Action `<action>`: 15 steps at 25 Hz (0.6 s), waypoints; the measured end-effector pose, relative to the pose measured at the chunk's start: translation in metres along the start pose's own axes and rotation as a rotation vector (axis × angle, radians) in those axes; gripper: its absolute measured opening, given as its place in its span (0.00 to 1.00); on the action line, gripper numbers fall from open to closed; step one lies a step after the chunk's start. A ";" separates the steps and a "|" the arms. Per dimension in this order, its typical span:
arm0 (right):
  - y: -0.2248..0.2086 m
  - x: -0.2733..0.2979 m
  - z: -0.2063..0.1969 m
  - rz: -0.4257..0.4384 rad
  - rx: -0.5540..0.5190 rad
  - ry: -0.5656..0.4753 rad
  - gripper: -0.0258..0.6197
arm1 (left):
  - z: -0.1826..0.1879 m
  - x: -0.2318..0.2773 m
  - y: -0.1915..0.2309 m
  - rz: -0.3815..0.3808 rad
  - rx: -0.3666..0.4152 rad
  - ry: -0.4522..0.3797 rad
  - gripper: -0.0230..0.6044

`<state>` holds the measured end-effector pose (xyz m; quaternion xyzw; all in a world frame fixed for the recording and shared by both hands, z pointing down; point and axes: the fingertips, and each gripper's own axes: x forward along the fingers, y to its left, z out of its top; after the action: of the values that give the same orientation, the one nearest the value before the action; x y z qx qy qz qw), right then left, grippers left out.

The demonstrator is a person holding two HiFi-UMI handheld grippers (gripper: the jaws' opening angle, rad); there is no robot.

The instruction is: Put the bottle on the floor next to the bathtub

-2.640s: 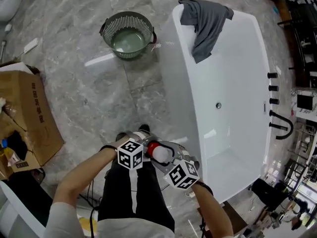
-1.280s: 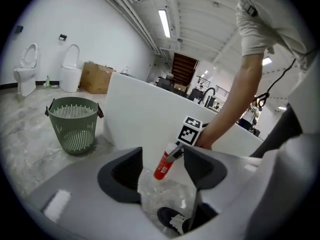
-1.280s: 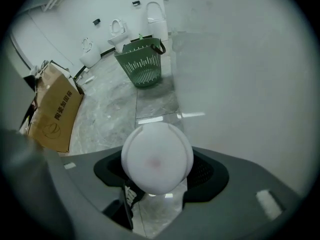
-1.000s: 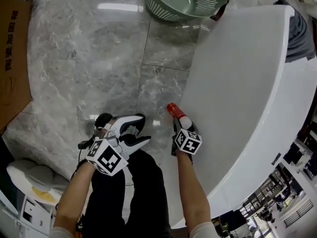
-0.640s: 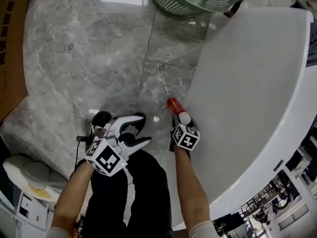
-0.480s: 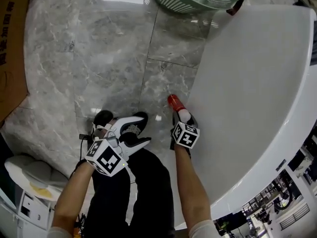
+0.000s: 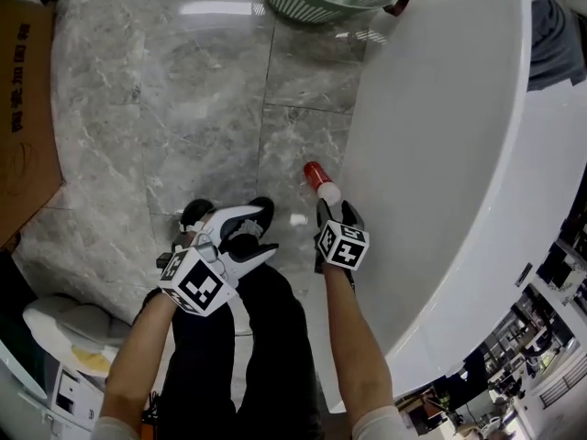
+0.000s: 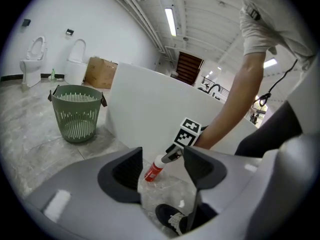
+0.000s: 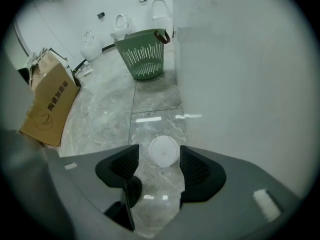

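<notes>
**Bottle gone from both grippers' reach to the bathtub's outer wall**

Earlier, both grippers met at the bottle in front of the person's legs. Now only the right hand-held gripper is at it, low beside the bathtub, and the left one has drawn off to the side.

From the head view the bottle's long axis runs away from the person, leaning a little left. Its red end is farthest out and its white cap is nearest the gripper. The left gripper view shows it slanted, red end down at the floor and cap raised.

The right gripper's jaws are closing with the cap between them. The cap is seen end-on, and a sliver of gap shows on each side.

The left hand-held gripper hangs over a black shoe, its jaws wide with nothing between the pads.

The bathtub's white wall rises just right of the bottle. A small white scrap lies on the floor between shoe and bottle. A green basket stands well apart, farther along the wall. A cardboard box sits far left, and a grey cloth drapes the tub's rim.
</notes>
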<state>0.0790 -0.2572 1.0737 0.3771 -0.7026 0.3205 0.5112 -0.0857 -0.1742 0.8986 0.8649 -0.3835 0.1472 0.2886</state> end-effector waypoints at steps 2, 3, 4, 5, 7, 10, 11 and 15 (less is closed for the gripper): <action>0.007 -0.022 0.002 0.017 0.006 -0.013 0.44 | 0.010 -0.008 -0.012 -0.014 0.012 0.009 0.53; 0.009 -0.034 0.003 0.023 0.009 -0.020 0.44 | 0.016 -0.011 -0.018 -0.022 0.020 0.014 0.53; 0.012 -0.046 0.003 0.025 0.015 -0.028 0.44 | 0.021 -0.016 -0.024 -0.032 0.031 0.019 0.53; 0.015 -0.058 0.003 0.025 0.024 -0.038 0.44 | 0.027 -0.021 -0.030 -0.044 0.045 0.023 0.53; 0.022 -0.082 -0.001 0.019 0.050 -0.052 0.44 | 0.036 -0.032 -0.042 -0.071 0.070 0.035 0.53; 0.041 -0.118 -0.018 0.023 0.062 -0.045 0.44 | 0.048 -0.053 -0.056 -0.098 0.053 0.046 0.53; 0.048 -0.130 -0.023 0.027 0.056 -0.041 0.44 | 0.052 -0.059 -0.060 -0.101 0.042 0.045 0.53; 0.072 -0.178 -0.035 0.045 0.045 -0.067 0.44 | 0.071 -0.076 -0.082 -0.131 0.051 0.042 0.53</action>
<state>0.0682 -0.1554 0.9077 0.3830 -0.7202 0.3349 0.4716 -0.0721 -0.1294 0.7740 0.8920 -0.3159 0.1557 0.2833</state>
